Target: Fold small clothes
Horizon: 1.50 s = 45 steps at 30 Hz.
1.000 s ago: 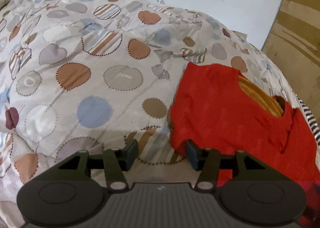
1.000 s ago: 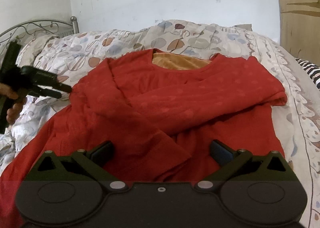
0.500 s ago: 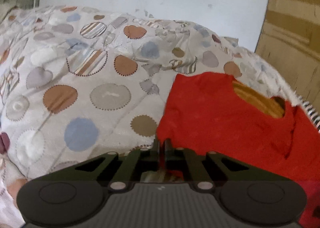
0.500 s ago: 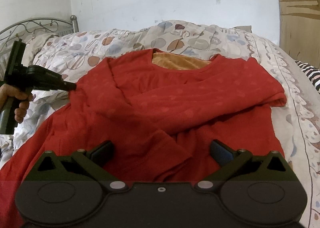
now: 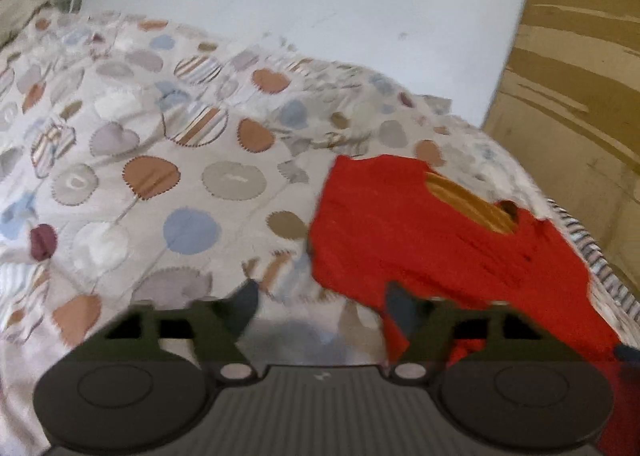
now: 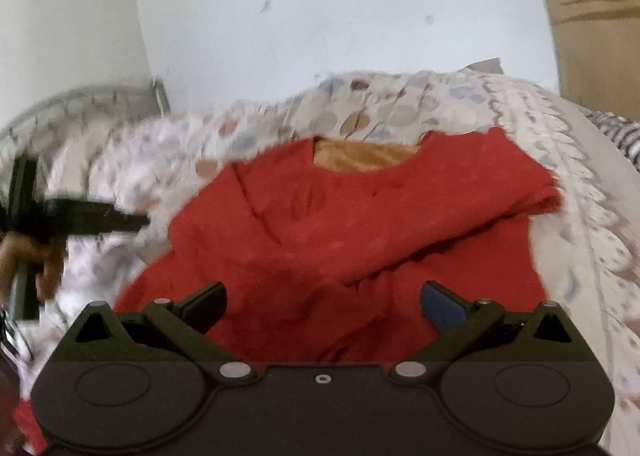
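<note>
A red long-sleeved top (image 6: 360,240) with an orange lining at the neck lies on the bed, one sleeve folded across its front. It also shows in the left wrist view (image 5: 432,240), at the right. My left gripper (image 5: 320,304) is open and empty, hovering at the garment's left edge; its right finger overlaps the red cloth. In the right wrist view the left gripper (image 6: 132,221) sits just left of the garment. My right gripper (image 6: 324,302) is open and empty above the garment's lower front.
The bed is covered by a cream quilt (image 5: 160,175) with coloured circles and hearts. A metal headboard (image 6: 100,103) and a white wall (image 6: 320,15) stand behind. A wooden panel (image 5: 580,95) is at the right. Striped cloth (image 5: 600,268) lies at the bed's right edge.
My left gripper, shut on the garment's edge half a second ago, has opened and let go, pulling back slightly. My right gripper has lifted and tilted up, still open.
</note>
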Each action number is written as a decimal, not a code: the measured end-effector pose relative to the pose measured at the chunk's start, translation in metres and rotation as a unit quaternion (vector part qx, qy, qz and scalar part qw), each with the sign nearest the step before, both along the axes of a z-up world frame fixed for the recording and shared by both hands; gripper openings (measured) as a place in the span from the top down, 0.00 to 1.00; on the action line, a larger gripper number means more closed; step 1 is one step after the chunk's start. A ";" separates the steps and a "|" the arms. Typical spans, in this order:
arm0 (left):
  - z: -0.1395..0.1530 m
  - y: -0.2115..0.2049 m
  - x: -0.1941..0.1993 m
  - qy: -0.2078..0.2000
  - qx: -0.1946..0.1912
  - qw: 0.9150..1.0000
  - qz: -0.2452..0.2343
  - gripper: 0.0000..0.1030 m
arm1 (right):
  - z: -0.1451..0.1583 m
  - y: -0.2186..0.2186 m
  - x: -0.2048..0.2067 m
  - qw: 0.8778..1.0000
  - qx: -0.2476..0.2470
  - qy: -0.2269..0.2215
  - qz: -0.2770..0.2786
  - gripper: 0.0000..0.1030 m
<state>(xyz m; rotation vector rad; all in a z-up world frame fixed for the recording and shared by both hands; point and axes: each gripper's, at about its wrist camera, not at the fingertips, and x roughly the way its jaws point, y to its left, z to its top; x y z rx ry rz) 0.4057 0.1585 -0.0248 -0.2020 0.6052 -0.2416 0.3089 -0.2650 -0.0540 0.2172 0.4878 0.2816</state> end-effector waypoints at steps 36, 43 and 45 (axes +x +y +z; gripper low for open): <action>0.022 -0.003 -0.175 0.130 -0.107 0.986 -0.017 0.94 | 0.038 -0.054 -0.150 0.988 -0.094 0.003 -0.123 0.97; -0.031 0.009 -0.169 0.171 -0.122 0.978 0.008 0.94 | 0.005 -0.065 -0.134 0.986 -0.094 0.073 -0.114 0.97; -0.035 0.009 -0.172 0.165 -0.114 0.980 0.009 0.93 | 0.003 -0.064 -0.138 0.987 -0.093 0.066 -0.115 0.97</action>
